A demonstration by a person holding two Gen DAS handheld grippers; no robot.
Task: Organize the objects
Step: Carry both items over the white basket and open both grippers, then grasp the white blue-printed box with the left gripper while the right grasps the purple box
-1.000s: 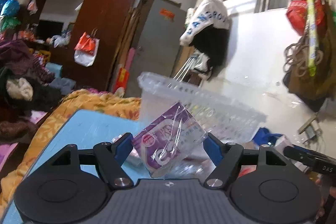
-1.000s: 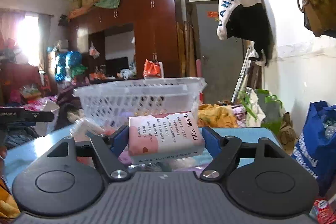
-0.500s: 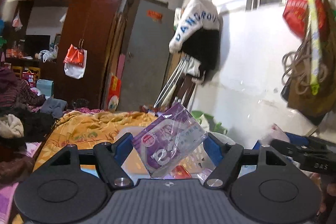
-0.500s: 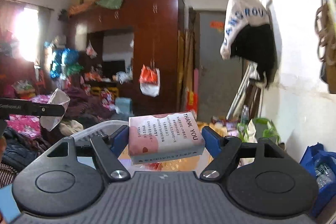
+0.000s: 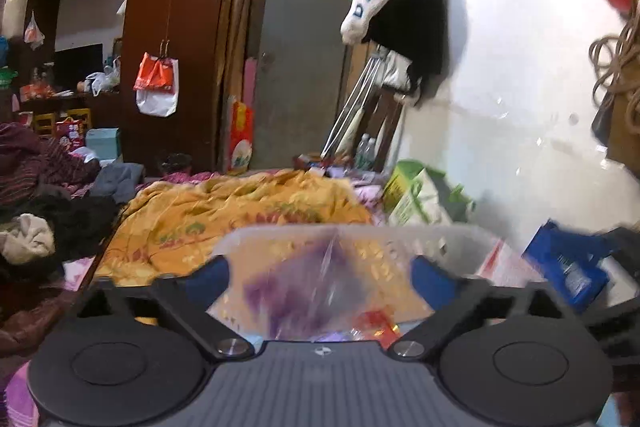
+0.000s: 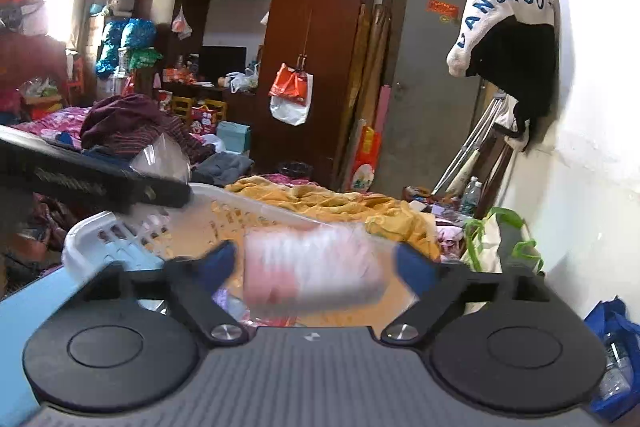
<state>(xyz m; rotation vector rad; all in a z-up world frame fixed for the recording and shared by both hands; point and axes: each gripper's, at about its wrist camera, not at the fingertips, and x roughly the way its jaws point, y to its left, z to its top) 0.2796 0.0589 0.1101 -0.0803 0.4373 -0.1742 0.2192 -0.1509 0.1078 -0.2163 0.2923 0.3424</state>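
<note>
My left gripper (image 5: pixel 320 277) has opened wide; the purple plastic packet (image 5: pixel 308 291) is a blur between the fingers, falling loose over the white plastic basket (image 5: pixel 452 239). My right gripper (image 6: pixel 316 267) has also opened wide; the pink and white box (image 6: pixel 312 271) is blurred between its fingers, free of the pads, above the same basket (image 6: pixel 100 231). The left gripper's body (image 6: pixel 80 179) shows at the left of the right wrist view with the packet's clear edge (image 6: pixel 164 155) beside it.
The basket stands on a light blue table (image 6: pixel 24 311) and holds red and other packets (image 5: pixel 376 323). An orange blanket (image 5: pixel 224 215) lies beyond. Blue bags (image 5: pixel 568 267) and a white wall (image 5: pixel 520 107) are at the right. A dark wardrobe (image 6: pixel 320 27) stands behind.
Both grippers moved over the basket, tilted down and opened. The purple packet and the pink box have left the pads and are dropping, blurred.
</note>
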